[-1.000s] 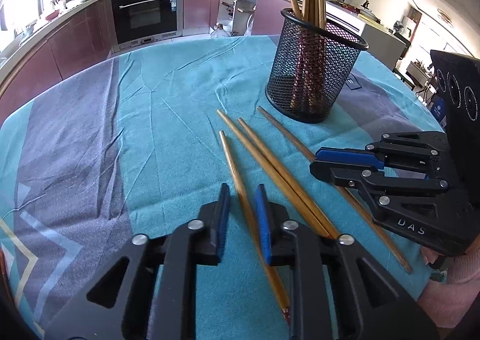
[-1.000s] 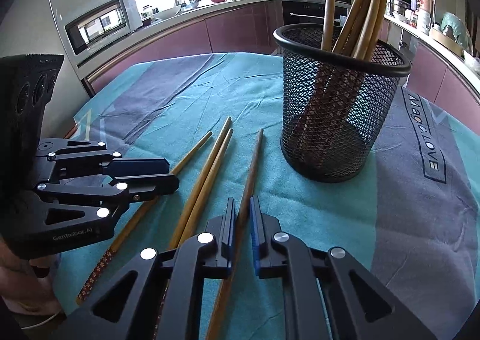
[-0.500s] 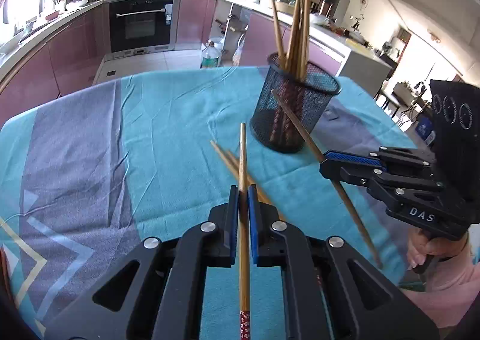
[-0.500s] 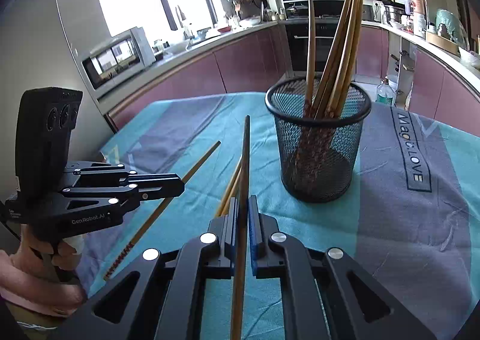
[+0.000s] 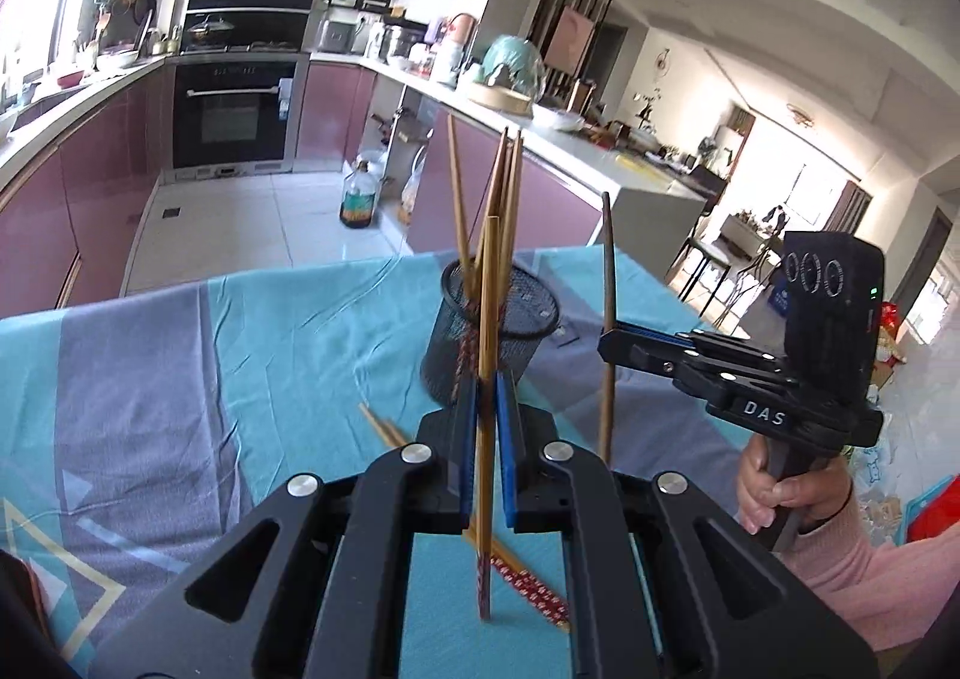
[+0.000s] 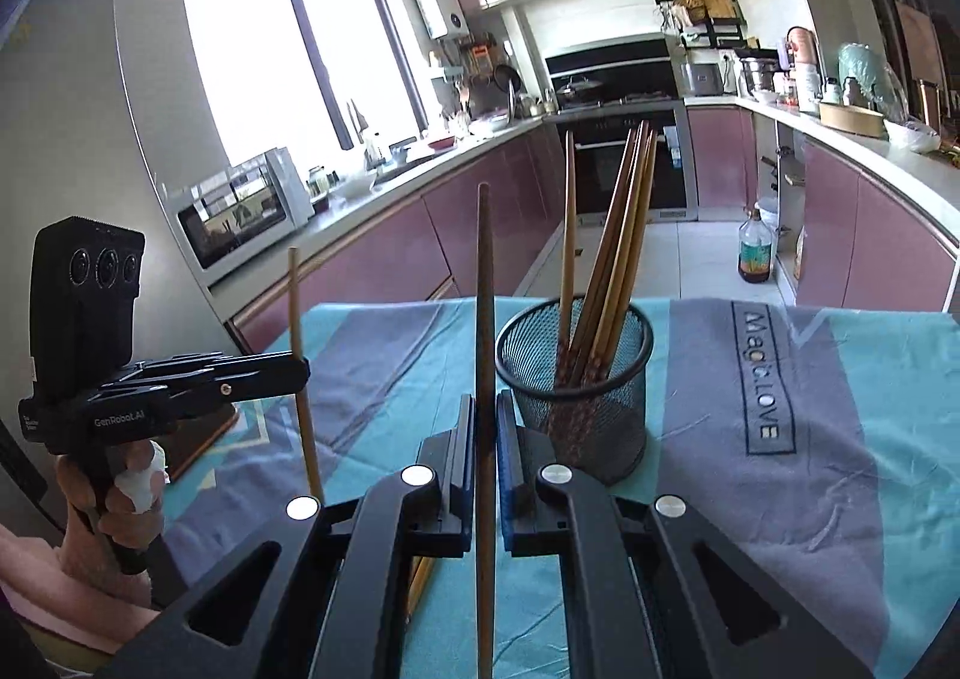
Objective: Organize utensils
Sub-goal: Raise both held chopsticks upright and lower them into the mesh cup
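while several long wooden chopsticks already stand bundled in the round black wire-mesh holder on the teal and grey tablecloth, the sorting looks only partly done. each hand carries one more stick, raised off the cloth and roughly upright. the left gripper is clamped on a pale bamboo chopstick with a red patterned end, its decorated end hanging below the blue pads and its plain end rising in front of the holder. the right gripper is closed on a darker brown wooden chopstick, pinched near its middle, just left of the holder in its own view.

neither held stick is over the holder's mouth yet; both sit on the near side of it, apart from the rim. on the cloth below the left gripper, two more loose chopsticks with red patterned ends lie side by side, untouched.

so, as a judgement: a handful are stowed, two are in transit and need dropping into the holder, and at least the pair on the cloth remains to be gathered afterwards.
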`<state>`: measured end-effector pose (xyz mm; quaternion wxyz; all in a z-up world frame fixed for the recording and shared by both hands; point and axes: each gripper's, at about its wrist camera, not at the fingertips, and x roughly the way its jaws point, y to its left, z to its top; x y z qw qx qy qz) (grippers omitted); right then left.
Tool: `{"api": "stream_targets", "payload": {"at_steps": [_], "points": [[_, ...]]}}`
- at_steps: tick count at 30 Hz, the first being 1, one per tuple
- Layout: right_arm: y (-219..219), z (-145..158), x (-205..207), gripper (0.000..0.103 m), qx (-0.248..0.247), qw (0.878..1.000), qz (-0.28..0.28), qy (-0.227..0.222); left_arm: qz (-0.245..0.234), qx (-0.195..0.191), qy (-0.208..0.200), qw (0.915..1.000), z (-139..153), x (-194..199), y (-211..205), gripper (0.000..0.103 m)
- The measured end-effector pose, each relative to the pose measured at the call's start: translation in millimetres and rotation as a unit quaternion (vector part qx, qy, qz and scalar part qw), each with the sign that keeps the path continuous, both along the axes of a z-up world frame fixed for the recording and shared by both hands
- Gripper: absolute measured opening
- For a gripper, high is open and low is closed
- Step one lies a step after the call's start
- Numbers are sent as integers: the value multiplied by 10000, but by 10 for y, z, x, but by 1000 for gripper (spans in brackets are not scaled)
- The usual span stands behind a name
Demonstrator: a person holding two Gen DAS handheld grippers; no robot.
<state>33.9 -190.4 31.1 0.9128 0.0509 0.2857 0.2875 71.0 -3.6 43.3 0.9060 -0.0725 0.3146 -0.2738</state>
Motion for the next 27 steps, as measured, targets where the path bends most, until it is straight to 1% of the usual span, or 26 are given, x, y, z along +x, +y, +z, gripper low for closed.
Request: {"api": "stream_targets", "payload": {"at_steps": [9, 14, 20, 27], "points": [[-72, 255, 44, 5, 116, 9992, -55, -374, -6, -283, -360, 9989, 342, 35, -16, 7], [-69, 425, 91, 5, 139, 9983, -27, -568, 107, -381, -491, 9980, 492, 132, -14, 7], [-59, 664, 122, 5, 110, 9962, 2, -866, 157, -414, -685, 9967, 715, 198, -54, 7], [-109, 839, 204, 5, 192, 9943, -25, -1052, 120, -389, -935, 9948, 984, 219, -147, 7]]}}
